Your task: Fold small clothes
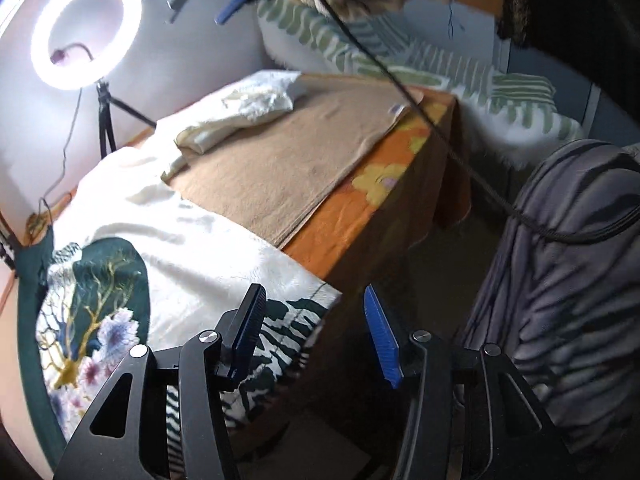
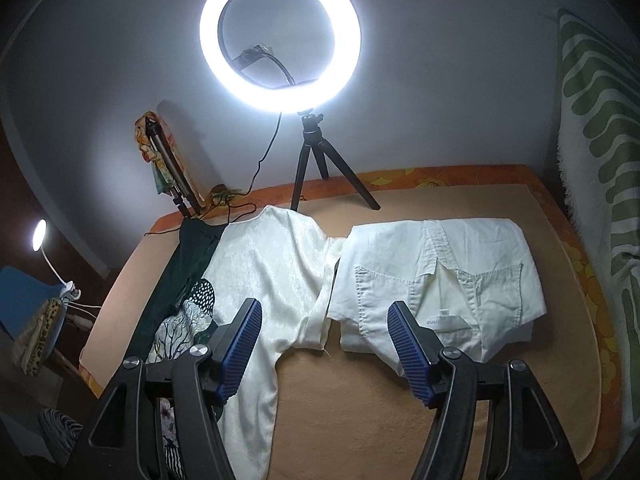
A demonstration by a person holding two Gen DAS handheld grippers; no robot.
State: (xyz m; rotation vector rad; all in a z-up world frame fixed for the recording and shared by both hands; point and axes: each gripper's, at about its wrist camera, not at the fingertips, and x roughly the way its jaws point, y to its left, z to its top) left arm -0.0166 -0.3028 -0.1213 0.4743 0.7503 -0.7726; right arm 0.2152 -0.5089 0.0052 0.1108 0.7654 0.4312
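Table, covered by a tan cloth over an orange flowered sheet, against a grey wall. Two garments lie flat on it, side by side, their near edges touching. Robe: cream satin, dark green trim, tree-and-flower print at its lower part, spread out with one sleeve trailing toward the camera; in the left wrist view it hangs over the table's front edge. Shirt: cream, already folded into a rough rectangle, pockets and a small label facing up, lying right of the robe. Ring light on a black tripod stands at the back edge of the table, lit, behind the gap between the garments. Green-striped cushion off the table's right side. Small desk lamp glowing far left. Left gripper: blue pads spread, nothing between them, hovering over the table's front corner beside the robe's hem. Right gripper: pads spread wide, empty, poised above the robe's sleeve and the shirt's near left corner.
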